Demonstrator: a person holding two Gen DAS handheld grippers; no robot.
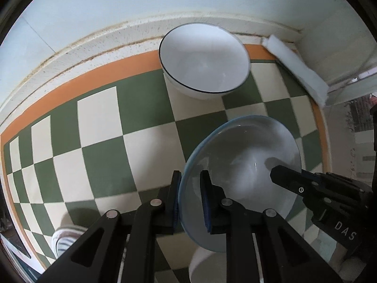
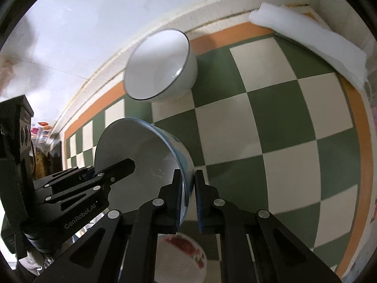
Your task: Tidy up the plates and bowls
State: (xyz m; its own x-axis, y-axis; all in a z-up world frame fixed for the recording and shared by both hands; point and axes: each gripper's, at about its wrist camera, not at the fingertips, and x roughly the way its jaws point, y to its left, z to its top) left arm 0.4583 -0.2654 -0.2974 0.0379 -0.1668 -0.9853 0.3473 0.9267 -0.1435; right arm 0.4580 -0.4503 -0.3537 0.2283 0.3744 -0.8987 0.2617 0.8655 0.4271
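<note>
A white bowl with a pale blue rim [image 1: 247, 160] hangs tilted above the checked mat, held from two sides. My left gripper [image 1: 190, 188] is shut on the bowl's near rim, one pad inside and one outside. My right gripper [image 2: 188, 188] is shut on the opposite rim of the same bowl [image 2: 141, 155]. Each gripper shows in the other's view, reaching into the bowl from the side. A second white bowl with a thin dark rim [image 1: 205, 59] [image 2: 160, 66] stands upright at the back of the mat, near the wall.
The green and cream checked mat [image 1: 106, 141] [image 2: 282, 118] has an orange border. A folded white cloth [image 1: 297, 68] [image 2: 311, 35] lies at its back right corner. Below the held bowl sits a white bowl with a red pattern [image 2: 186, 250].
</note>
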